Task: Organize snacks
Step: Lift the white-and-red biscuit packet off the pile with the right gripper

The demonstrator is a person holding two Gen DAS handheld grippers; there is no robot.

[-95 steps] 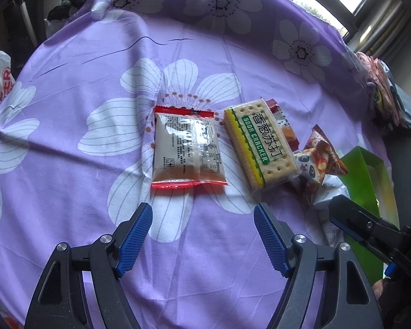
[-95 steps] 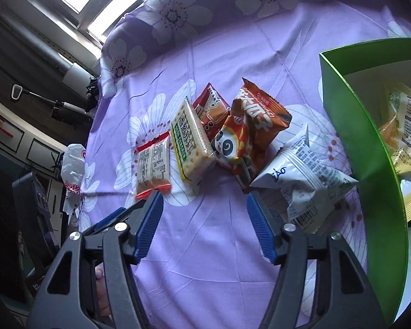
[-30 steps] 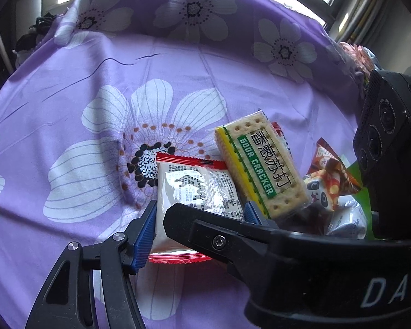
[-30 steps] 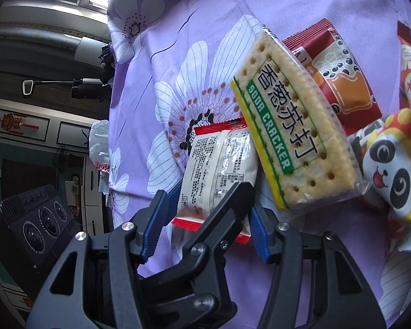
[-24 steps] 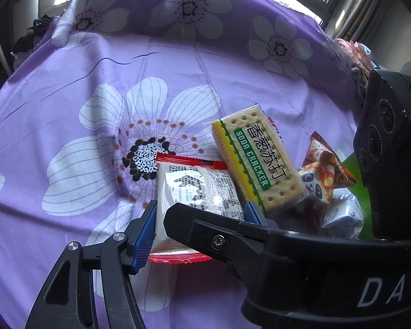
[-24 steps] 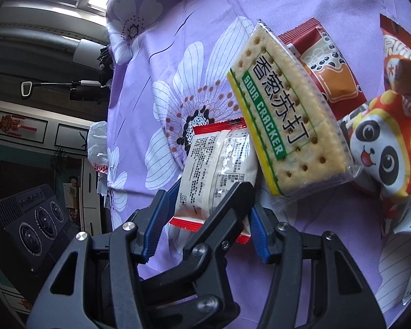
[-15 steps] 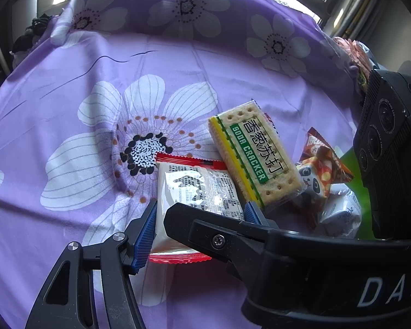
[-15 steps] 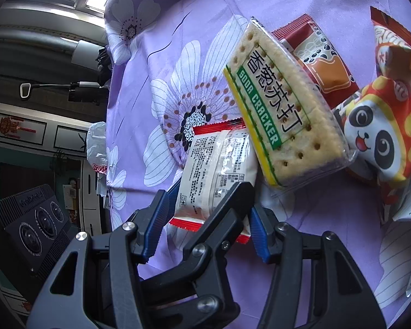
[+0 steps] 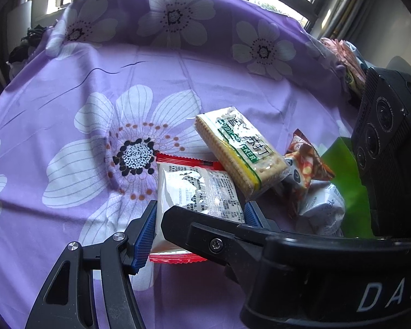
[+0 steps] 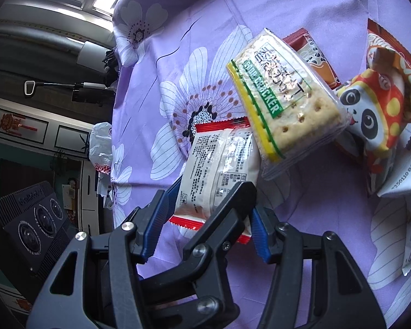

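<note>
A white snack packet with red ends (image 9: pixel 194 189) lies between my left gripper's (image 9: pixel 197 219) blue fingers, which are closed on its sides. It also shows in the right wrist view (image 10: pixel 219 164). My right gripper (image 10: pixel 208 213) straddles the same packet, and its fingers stand against the packet's sides too. The left gripper's black arm crosses in front of it there. A soda cracker pack (image 9: pixel 238 153) leans tilted on the packet's far right corner. A panda snack bag (image 10: pixel 375 112), a brown-red packet (image 10: pixel 312 54) and a white bag (image 10: pixel 408 213) lie to the right.
A green box (image 9: pixel 345 181) stands at the right behind the snacks. The right gripper's black body (image 9: pixel 315 268) fills the lower right of the left wrist view. The purple flowered cloth (image 9: pixel 96 126) covers the table.
Both grippers have come together around the red-ended packet since 3.2 s ago. Over the last second the cracker pack has tipped up and slid right; the packet stays between the fingers.
</note>
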